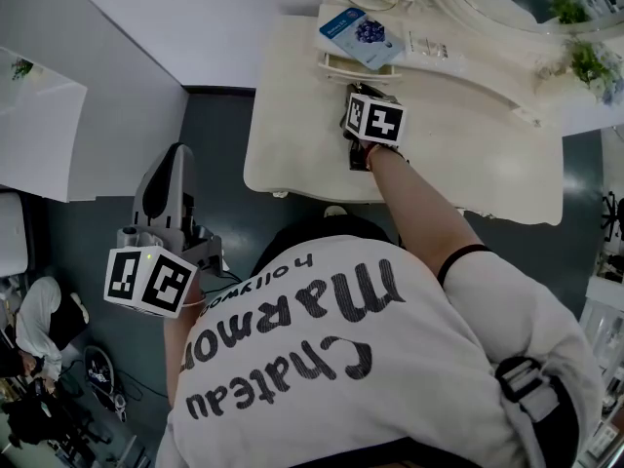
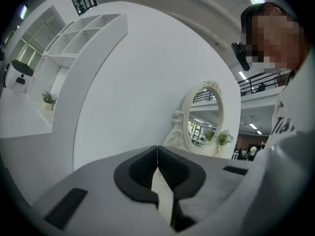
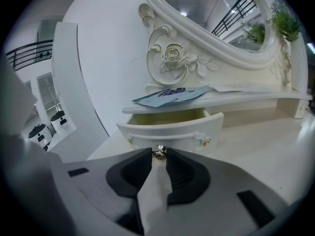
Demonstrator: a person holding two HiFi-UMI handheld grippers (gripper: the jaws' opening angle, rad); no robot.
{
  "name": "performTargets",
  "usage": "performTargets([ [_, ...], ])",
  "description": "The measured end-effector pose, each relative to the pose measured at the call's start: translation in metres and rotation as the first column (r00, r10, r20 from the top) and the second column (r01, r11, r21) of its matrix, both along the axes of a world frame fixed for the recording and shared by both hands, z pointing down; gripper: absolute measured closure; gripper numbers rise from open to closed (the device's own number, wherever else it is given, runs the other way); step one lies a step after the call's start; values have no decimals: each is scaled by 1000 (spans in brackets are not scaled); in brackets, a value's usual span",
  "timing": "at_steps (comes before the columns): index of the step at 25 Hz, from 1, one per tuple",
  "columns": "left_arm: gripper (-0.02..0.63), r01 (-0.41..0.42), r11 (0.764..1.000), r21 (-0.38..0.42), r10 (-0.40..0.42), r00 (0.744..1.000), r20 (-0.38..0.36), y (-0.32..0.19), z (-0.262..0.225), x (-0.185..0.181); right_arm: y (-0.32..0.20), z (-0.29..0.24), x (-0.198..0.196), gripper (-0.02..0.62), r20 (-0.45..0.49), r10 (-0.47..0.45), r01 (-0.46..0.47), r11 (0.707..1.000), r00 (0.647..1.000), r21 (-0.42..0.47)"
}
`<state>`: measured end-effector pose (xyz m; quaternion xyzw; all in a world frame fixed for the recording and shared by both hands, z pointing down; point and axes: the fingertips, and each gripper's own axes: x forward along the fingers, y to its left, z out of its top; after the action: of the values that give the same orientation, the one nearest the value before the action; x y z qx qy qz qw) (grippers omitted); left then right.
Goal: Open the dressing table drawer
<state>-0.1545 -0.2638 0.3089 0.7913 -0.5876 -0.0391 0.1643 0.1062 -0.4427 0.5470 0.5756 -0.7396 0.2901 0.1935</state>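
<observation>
Cream drawer [image 3: 170,128] with silver knob [image 3: 158,152] stands partly open.

The cream surface [image 1: 468,154] carries an ornate mirror [image 3: 211,9] at its back. Below the mirror runs a low shelf [image 3: 246,98] with a blue packet [image 1: 359,35] lying on it. Under the shelf a drawer [image 3: 170,129] stands partly out. A plant [image 1: 588,63] sits right of the mirror.

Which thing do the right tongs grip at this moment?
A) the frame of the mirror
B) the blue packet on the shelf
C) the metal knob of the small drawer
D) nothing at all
C: in the right gripper view the right tongs are shut on the metal knob of the drawer, which stands partly open.
</observation>
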Motion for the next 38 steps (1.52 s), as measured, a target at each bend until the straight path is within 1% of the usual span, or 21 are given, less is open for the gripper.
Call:
performTargets([
  [11, 583, -16, 1000, -10, 16, 1000, 8, 5, 1, 0, 8, 1, 0, 492, -7, 1, -1, 1000, 1000, 7],
  [26, 583, -14, 1000, -5, 14, 1000, 6, 11, 1, -5, 15, 1, 0, 492, -31, -2, 2, 1000, 1000, 16],
  [38, 583, -17, 1000, -4, 17, 1000, 5, 10, 1, -4, 18, 1, -1, 492, -32, -16, 16, 1000, 999, 26],
])
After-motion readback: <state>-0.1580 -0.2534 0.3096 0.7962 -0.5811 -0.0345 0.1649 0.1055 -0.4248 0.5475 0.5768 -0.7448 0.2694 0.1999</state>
